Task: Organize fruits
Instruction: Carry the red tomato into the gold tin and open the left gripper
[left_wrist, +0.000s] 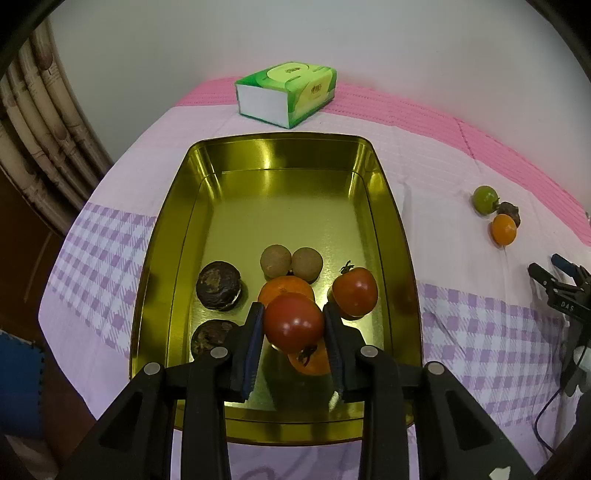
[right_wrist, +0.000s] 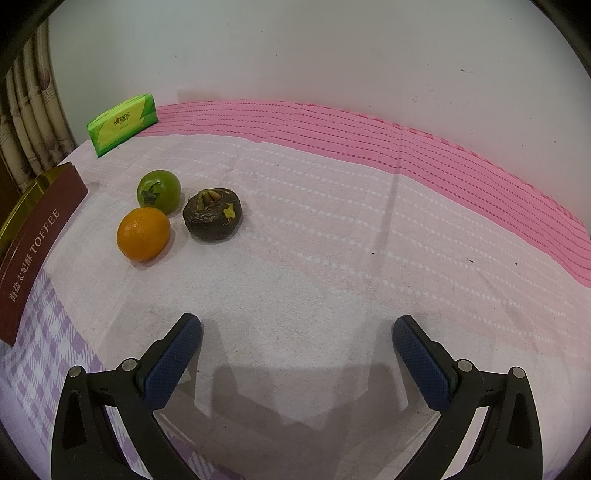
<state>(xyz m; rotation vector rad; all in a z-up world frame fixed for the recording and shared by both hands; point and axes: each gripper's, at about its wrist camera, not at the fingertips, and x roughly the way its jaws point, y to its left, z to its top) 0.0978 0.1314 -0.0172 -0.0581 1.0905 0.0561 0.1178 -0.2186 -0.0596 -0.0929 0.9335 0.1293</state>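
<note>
While the left gripper clamps a red tomato w/ both pads just above the gold tin, other fruit lies in the tin: 2nd tomato, oranges, two tan round fruits, dark ones. Right gripper hangs spread wide, holding nothing, over the cloth. Green tomato, orange & dark fruit sit clustered on the cloth outside the tin.
</note>
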